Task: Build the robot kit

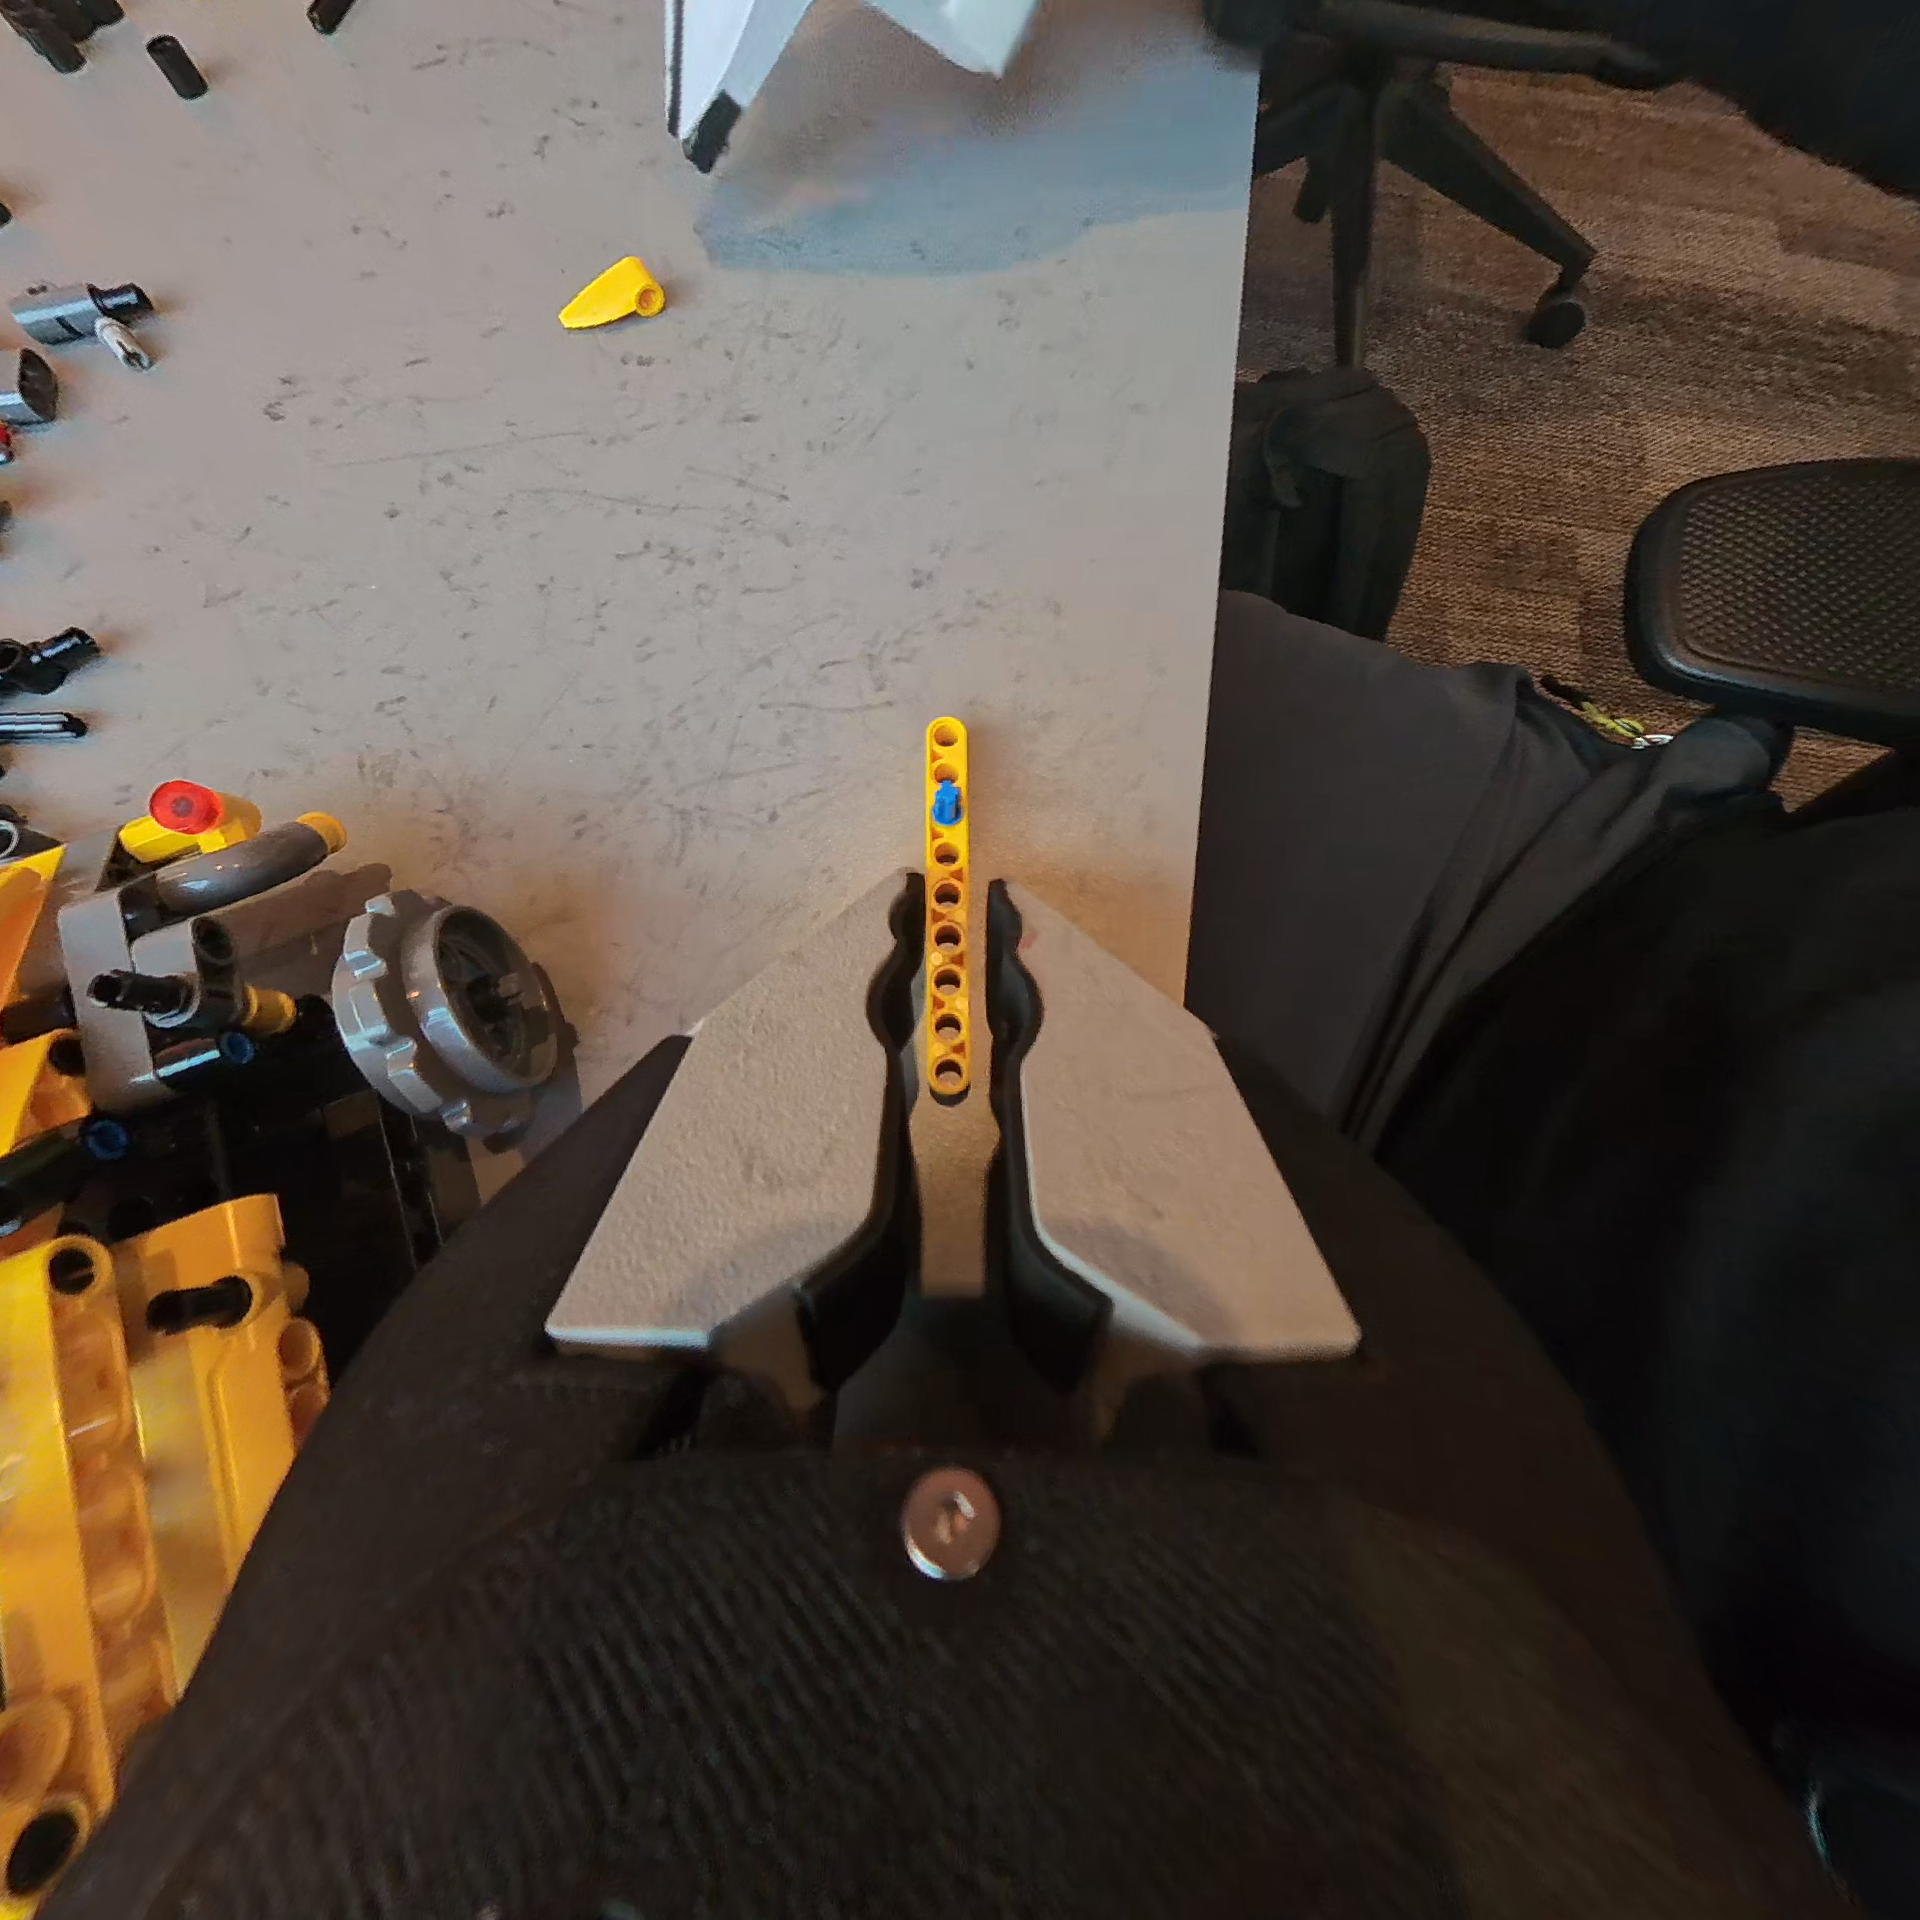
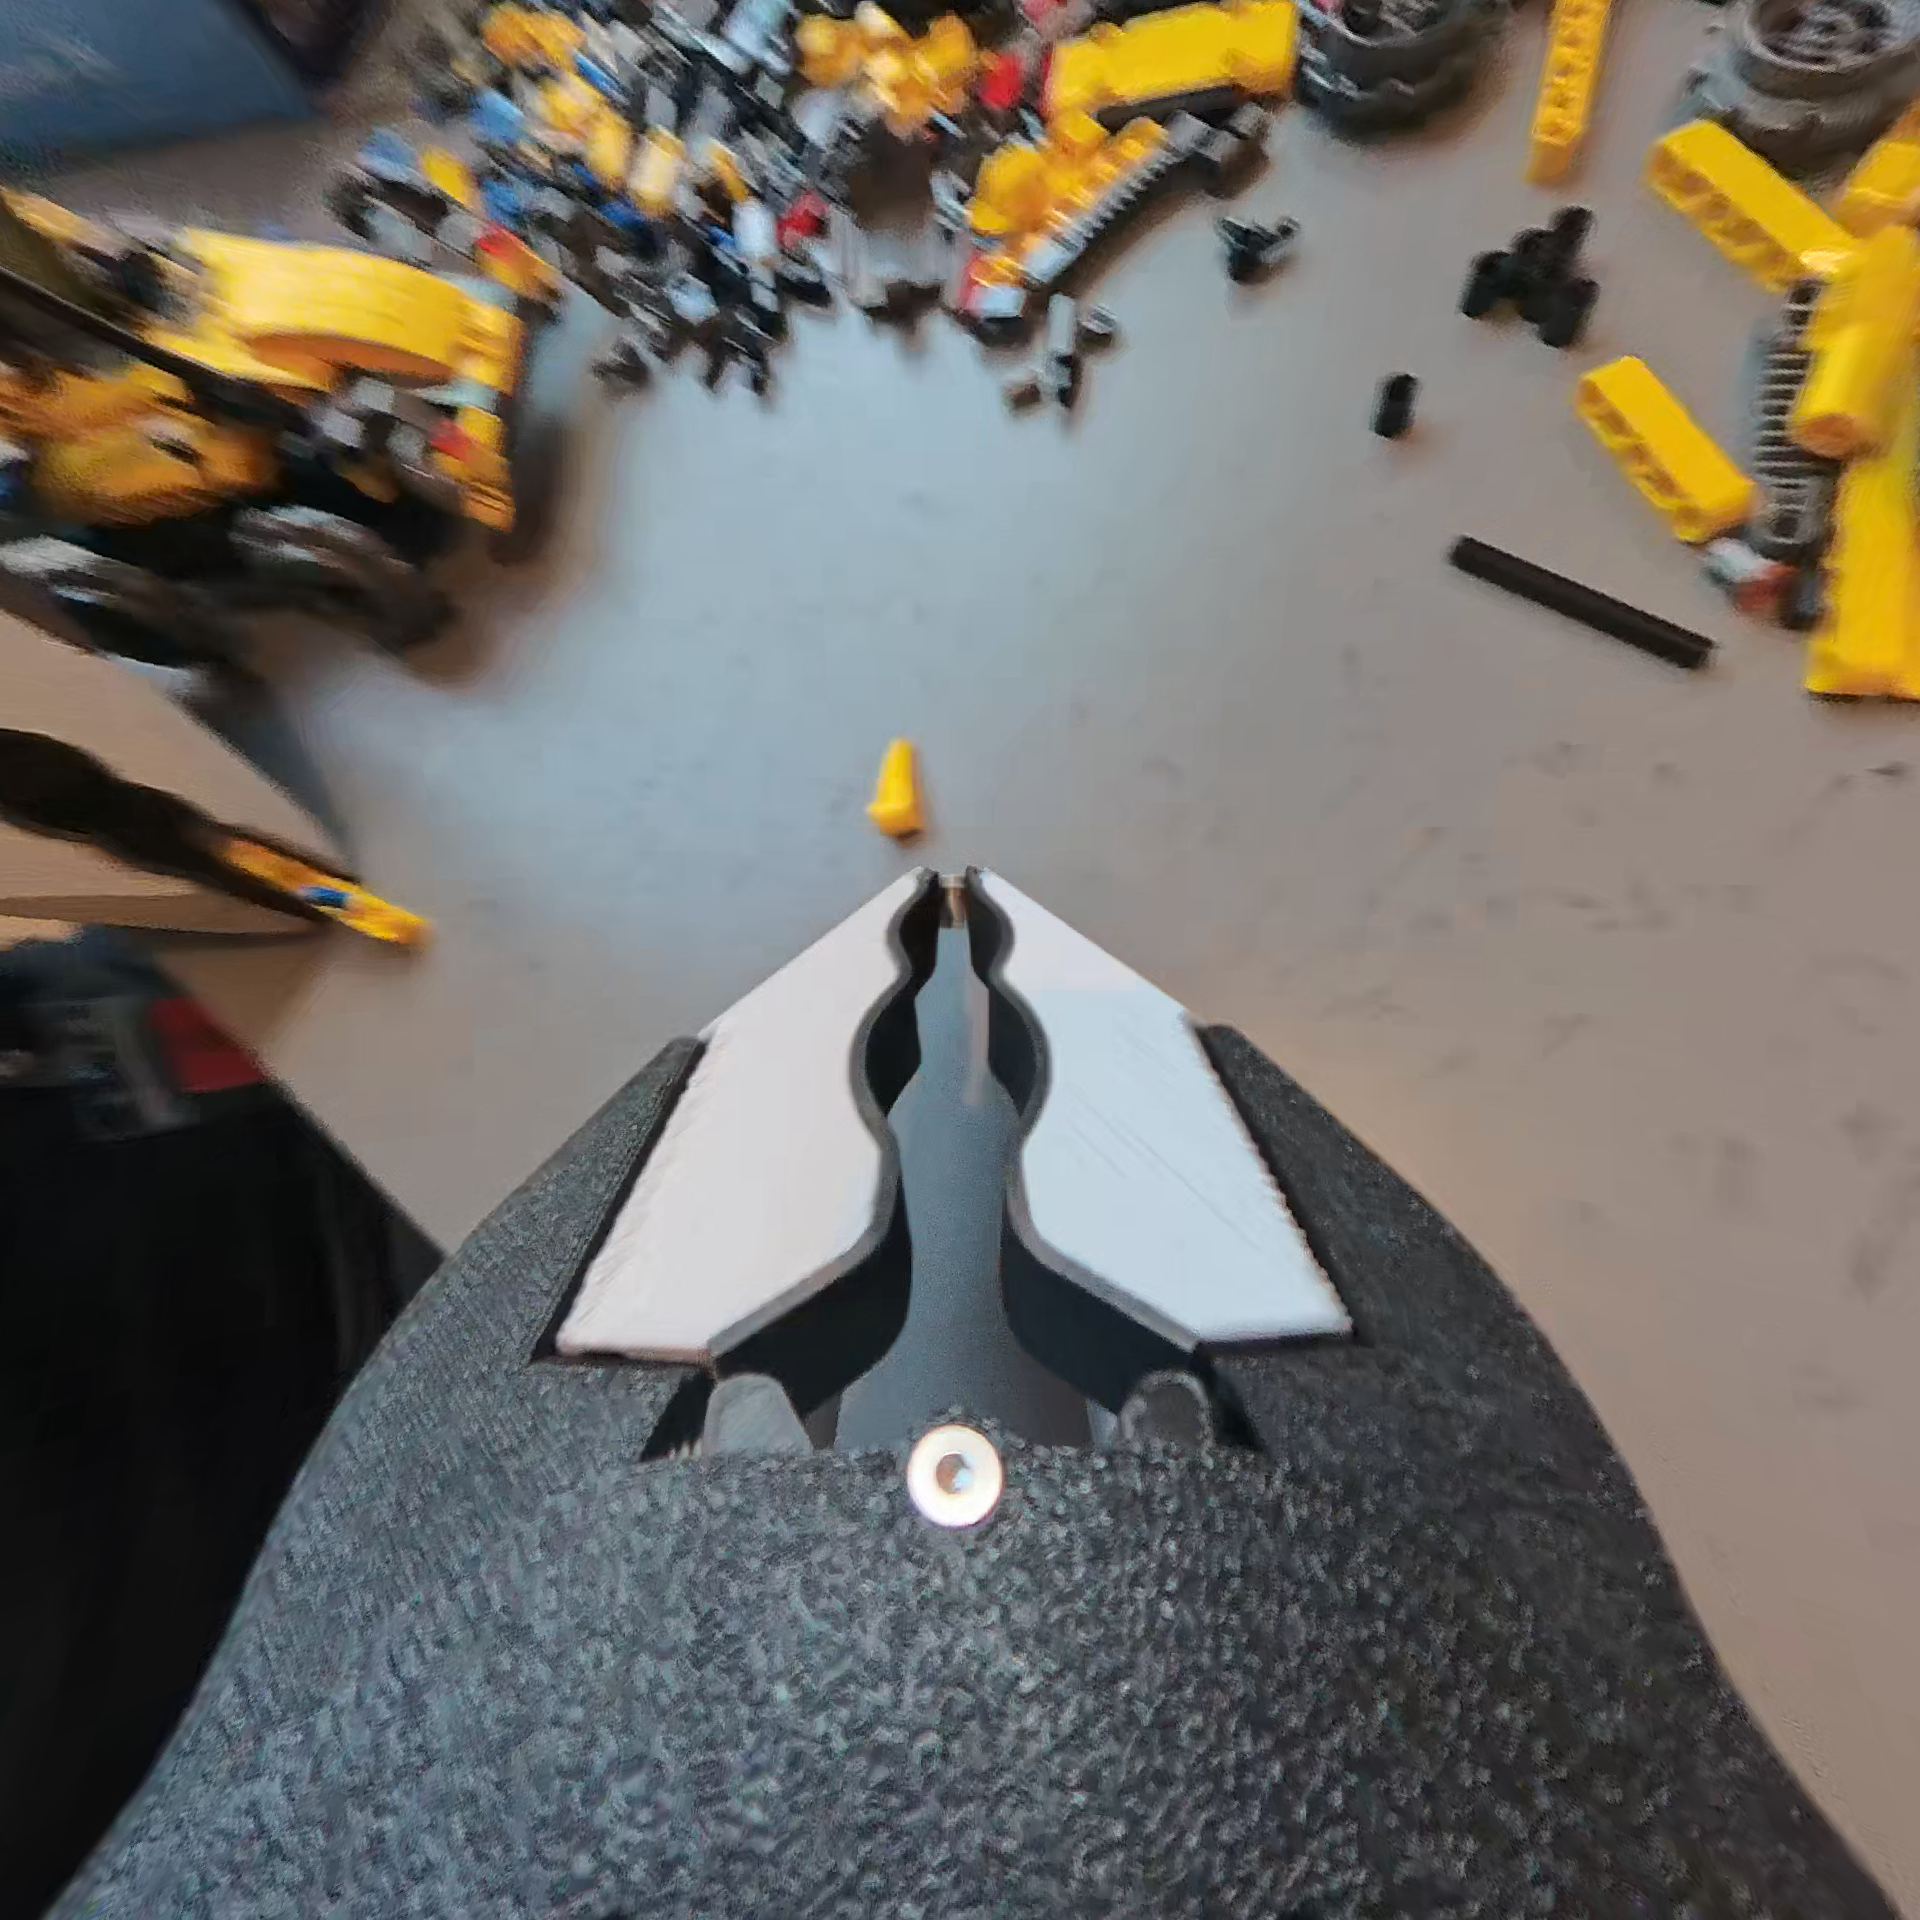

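My left gripper (image 1: pixel 956 888) is shut on a long yellow beam with holes (image 1: pixel 945 758) that sticks out past its tips, near the table's right edge. A blue pin (image 1: pixel 947 802) sits in one of the beam's holes. The beam also shows in the blurred right wrist view (image 2: pixel 364 914). My right gripper (image 2: pixel 951 883) is shut on a small greyish pin (image 2: pixel 952 902) at its very tips, above the table. A small yellow curved piece (image 2: pixel 899 790) lies just beyond the tips, and also shows in the left wrist view (image 1: pixel 613 296). The right gripper's white fingers (image 1: pixel 831 52) show at the top of that view.
A partly built yellow and black vehicle (image 1: pixel 156 1039) with a grey wheel hub (image 1: pixel 447 1018) stands left of my left gripper. Many loose yellow, black and coloured parts (image 2: pixel 935 156) lie at the far side, with a black axle (image 2: pixel 1579 603). Office chairs (image 1: pixel 1787 582) stand past the table edge (image 1: pixel 1226 623). Tip to tip, the grippers are about 20 centimetres apart.
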